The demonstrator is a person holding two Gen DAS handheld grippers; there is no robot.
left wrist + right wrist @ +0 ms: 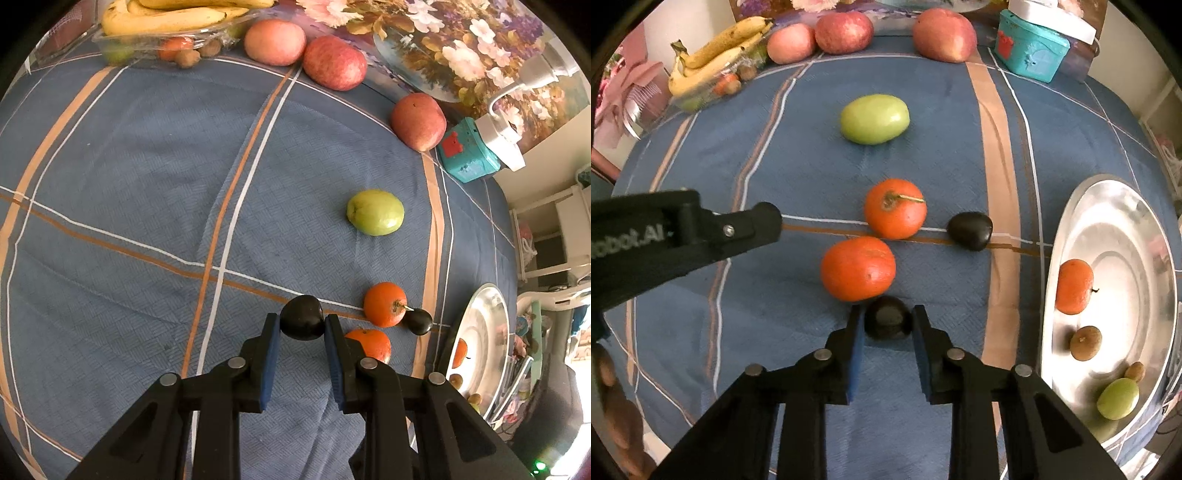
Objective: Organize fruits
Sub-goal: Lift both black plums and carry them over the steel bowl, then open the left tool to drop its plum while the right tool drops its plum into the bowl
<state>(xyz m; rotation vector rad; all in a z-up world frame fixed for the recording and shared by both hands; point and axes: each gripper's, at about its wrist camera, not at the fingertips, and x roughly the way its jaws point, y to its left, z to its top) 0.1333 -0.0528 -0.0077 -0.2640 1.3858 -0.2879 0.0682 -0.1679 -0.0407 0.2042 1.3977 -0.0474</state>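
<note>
- Between my left gripper [302,326] fingers sits a dark plum [302,322], pinched and lifted off the counter [129,184].
- My right gripper [886,325] brackets a second dark plum [887,318] just behind the near orange [857,268]; whether the pads press it, I cannot tell.
- The steel plate [1137,206] lies right of that orange, nearer my right gripper, so I judge the carry goes rightward.
</note>
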